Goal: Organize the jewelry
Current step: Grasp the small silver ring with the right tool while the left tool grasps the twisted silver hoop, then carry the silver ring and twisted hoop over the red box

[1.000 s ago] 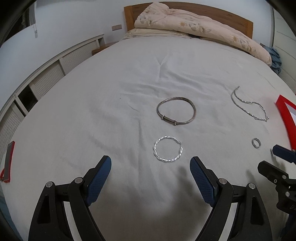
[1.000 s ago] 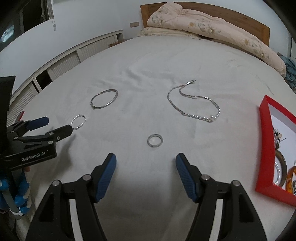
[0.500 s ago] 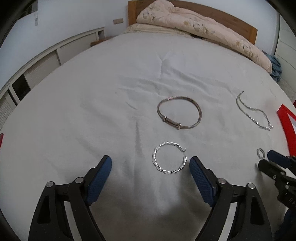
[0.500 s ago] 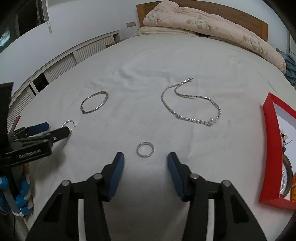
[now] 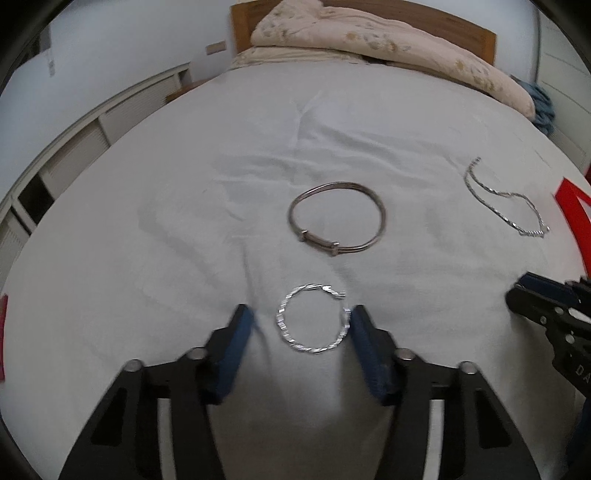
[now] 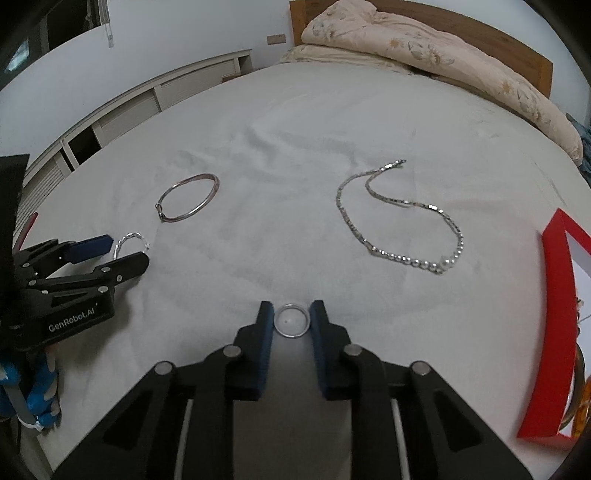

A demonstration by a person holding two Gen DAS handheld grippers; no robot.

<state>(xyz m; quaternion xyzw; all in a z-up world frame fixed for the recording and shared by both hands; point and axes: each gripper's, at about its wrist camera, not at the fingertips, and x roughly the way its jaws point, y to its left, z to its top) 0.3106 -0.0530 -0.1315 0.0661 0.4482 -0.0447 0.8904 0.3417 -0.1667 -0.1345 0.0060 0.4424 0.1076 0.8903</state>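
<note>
While both grippers close, each has one piece of jewelry between its blue pads on the white bedsheet (image 5: 184, 206). A small plain ring (image 6: 291, 320) lies flat between the fingers of the right gripper (image 6: 291, 318); the jaws stand narrow, the pads just beside the ring's rim on either side, and contact cannot be told for certain. A twisted silver hoop (image 5: 313, 319) lies flat between the fingers of the left gripper (image 5: 301, 325); the jaws are about half open, the right pad at the hoop's edge, the left pad apart from it. Beyond the hoop rests a thin bangle (image 5: 338, 223), well clear of both tools. To its right, a chain necklace (image 6: 400, 218) with pearls at its near end lies in a loose loop. A red box (image 6: 554, 317) sits at the right margin, partly cut off, with some bangles just visible inside. At the far end of the bed, a floral quilt (image 6: 424, 51) is heaped against a wooden headboard (image 6: 480, 29). White cabinets (image 6: 129, 110) line the left wall.
</note>
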